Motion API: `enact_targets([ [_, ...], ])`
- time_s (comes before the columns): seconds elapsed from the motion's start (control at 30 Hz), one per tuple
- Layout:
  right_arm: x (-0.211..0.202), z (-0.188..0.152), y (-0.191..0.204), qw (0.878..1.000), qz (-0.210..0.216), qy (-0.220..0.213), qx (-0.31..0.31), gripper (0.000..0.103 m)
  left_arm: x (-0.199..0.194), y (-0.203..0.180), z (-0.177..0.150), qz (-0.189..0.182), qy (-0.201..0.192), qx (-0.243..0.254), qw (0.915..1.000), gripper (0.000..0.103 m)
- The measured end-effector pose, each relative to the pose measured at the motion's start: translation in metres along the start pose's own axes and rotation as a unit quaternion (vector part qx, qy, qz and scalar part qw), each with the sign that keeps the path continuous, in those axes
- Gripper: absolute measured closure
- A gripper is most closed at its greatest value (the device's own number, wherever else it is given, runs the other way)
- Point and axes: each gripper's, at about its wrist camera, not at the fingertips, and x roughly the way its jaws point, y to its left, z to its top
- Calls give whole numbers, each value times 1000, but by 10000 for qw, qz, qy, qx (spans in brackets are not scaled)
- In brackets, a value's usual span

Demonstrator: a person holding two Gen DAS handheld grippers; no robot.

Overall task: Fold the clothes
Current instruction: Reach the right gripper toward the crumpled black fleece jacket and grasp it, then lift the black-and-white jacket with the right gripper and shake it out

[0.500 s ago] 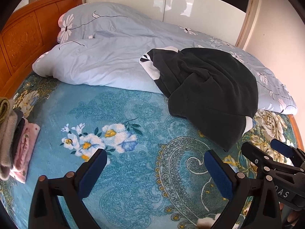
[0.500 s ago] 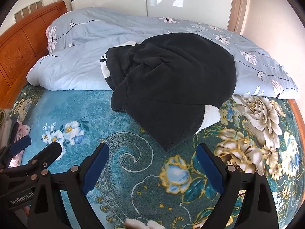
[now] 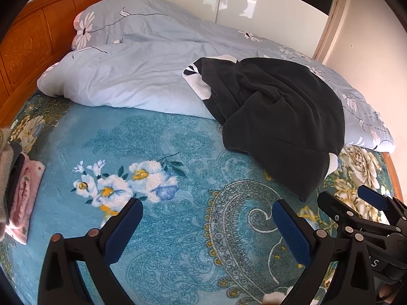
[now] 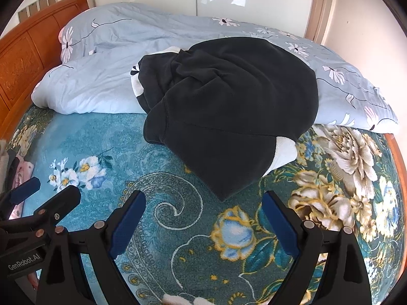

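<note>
Black fleece with white patches, the crumpled garment (image 4: pixel 229 106) lies in a heap, its upper part draped over the pale blue floral duvet (image 4: pixel 106 76) and its lower corner spilling down onto the teal flowered blanket (image 4: pixel 178 228) that covers the bed. That corner points toward me, just ahead of my right gripper (image 4: pixel 203 226), whose blue-padded fingers stand spread wide apart with nothing between them, hovering over the blanket. My left gripper (image 3: pixel 207 231) is beside it, equally spread and empty, above the white and blue flower print, with the garment off to its right (image 3: pixel 274 127). In the left wrist view my right gripper (image 3: pixel 356 203) shows at the lower right edge. A stack of folded clothes (image 3: pixel 17 190), pink and grey, sits at the far left of the blanket. Behind the duvet stands the orange wooden headboard (image 3: pixel 33 43).
</note>
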Motion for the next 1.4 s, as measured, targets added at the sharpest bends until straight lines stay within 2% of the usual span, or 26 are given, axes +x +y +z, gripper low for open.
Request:
enact_targets([
  [0.17,10,2,1,9999,73,15,-123,10,1,15,-6,-98,167,-129,9997,0],
  [0.23,16,5,1,9998,60,21,-212,10,-11,32,-15,-14,52,-145,9999,0],
  [0.37,67,7,-10,9973,-394,582,-202,10,-35,68,-34,153,-179,-177,9996,0],
  [0.4,78,5,-10,9942,-589,826,-360,10,-41,77,-38,195,-237,-184,9994,0],
  [0.43,87,3,0,9919,-689,871,-610,10,-47,85,-43,236,-294,-192,9991,0],
  [0.57,119,-5,40,9763,-1093,934,-1616,10,-74,115,-63,236,-440,-294,9983,0],
  [0.63,137,-8,60,9628,-1438,928,-2093,13,-88,122,-73,310,-475,-217,9982,0],
  [0.77,151,-5,67,9502,-1976,678,-2313,14,-108,133,-90,371,-680,-72,9970,0],
  [0.8,155,0,64,9433,-2266,664,-2334,15,-111,136,-93,339,-751,-80,9966,0],
  [0.87,163,8,56,9304,-2716,709,-2356,41,-119,142,-94,397,-797,-99,9960,0],
  [0.9,168,11,49,9312,-2715,816,-2291,45,-120,145,-94,366,-797,-140,9960,0],
  [0.97,170,29,44,9332,-2703,948,-2172,76,-125,149,-92,285,-838,-174,9959,0],
  [1.03,156,45,40,9248,-3025,716,-2194,84,-130,153,-91,207,-905,-184,9955,0],
  [1.2,85,92,-9,9498,-2907,5,-1157,90,-130,155,-88,111,-951,-280,9950,0],
  [1.23,61,101,-21,9506,-2894,-283,-1089,90,-128,155,-87,54,-910,-350,9952,0],
  [1.4,-35,122,-48,9361,-2955,-1479,-1208,93,-119,144,-82,-266,-654,-577,9958,1],
])
